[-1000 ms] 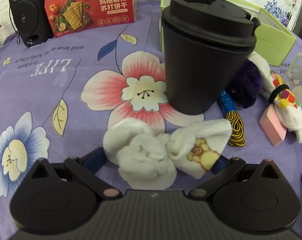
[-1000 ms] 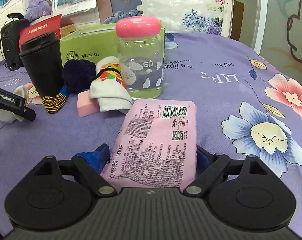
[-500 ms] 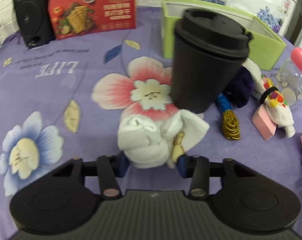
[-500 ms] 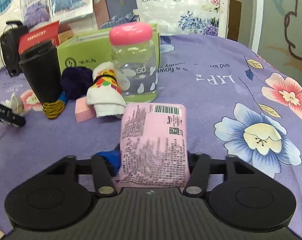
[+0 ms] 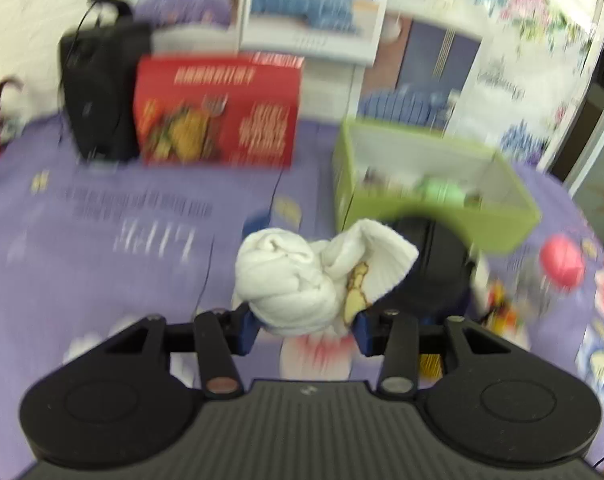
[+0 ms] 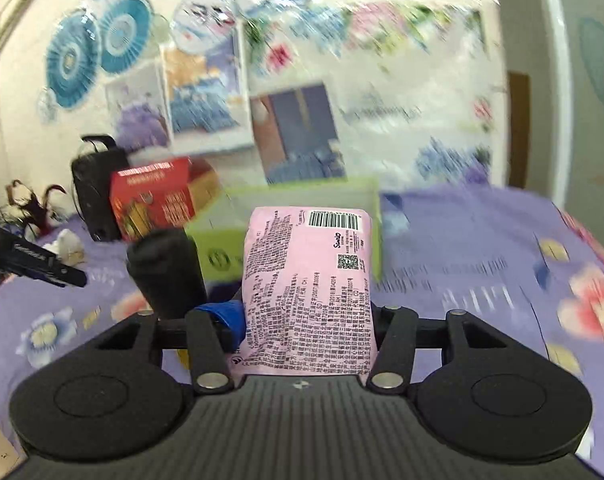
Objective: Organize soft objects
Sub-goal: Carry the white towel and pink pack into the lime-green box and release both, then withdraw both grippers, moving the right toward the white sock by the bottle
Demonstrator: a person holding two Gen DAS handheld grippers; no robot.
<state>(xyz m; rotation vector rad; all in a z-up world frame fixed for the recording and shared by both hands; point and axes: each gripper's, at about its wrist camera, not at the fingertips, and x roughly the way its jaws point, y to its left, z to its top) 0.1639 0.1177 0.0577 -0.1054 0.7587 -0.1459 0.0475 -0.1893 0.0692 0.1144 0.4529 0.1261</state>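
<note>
the left hand-held gripper (image 5: 305, 327) was closed narrow on a knotted white sock bundle (image 5: 302, 280), its blue pads pressing into the cloth from both sides. the bundle was raised clear of the purple flowered counter (image 5: 102, 264), with one loose cuff showing a yellow cartoon print splaying to the right. past it stood a black lidded cup (image 5: 434, 264), and beyond that an open green box (image 5: 442, 216) with something pale green inside; the blur made it hard to say what. a red cracker box (image 5: 218, 112) and a black speaker (image 5: 98, 100) stood side by side at the far edge of the counter. a pink-capped clear bottle (image 5: 562, 262) sat to the right, smeared by motion.

the right hand-held gripper (image 6: 306, 324) was clamped narrow on a pink printed tissue pack (image 6: 308, 280), which stuck out upright between the fingers and off the counter, its barcode at the top. behind the pack the green box (image 6: 214, 244) showed its front wall, and the black cup (image 6: 166, 272) stood just left of the pack. in this view the left gripper appeared at the far left edge with the white socks (image 6: 68, 244) at its tip, held above the cloth. the wall behind carried blue fan decorations (image 6: 90, 52) and bedding pictures (image 6: 206, 96).
</note>
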